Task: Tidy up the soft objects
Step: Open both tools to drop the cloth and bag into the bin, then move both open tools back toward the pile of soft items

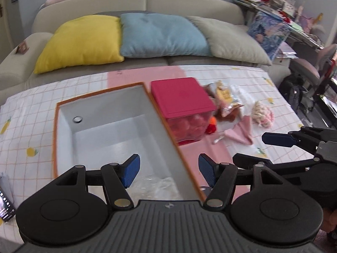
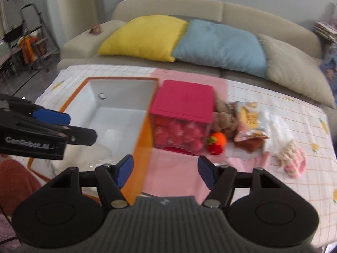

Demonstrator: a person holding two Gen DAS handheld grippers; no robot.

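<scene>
An orange-rimmed box (image 1: pixel 105 109) with a white inside stands open on the table, with a crumpled clear and white soft thing (image 1: pixel 155 186) lying at its near end. My left gripper (image 1: pixel 168 168) hangs open over that near end, with nothing between its fingers. To its right my right gripper (image 2: pixel 165 166) is open too and holds nothing, above the box's right wall (image 2: pixel 145 130) and the pink cloth. Right of the box lie a brown plush (image 2: pixel 225 118), an orange knitted fruit (image 2: pixel 218 142) and a cream and pink knitted piece (image 2: pixel 292 158).
A clear cube with a pink lid (image 2: pixel 183 101), full of pink balls, stands against the box. A snack bag (image 2: pixel 248 118) and a plastic bag (image 2: pixel 276 130) lie among the soft things. Behind the checked tablecloth (image 1: pixel 31 130) is a sofa with yellow, blue and beige cushions (image 1: pixel 160 33).
</scene>
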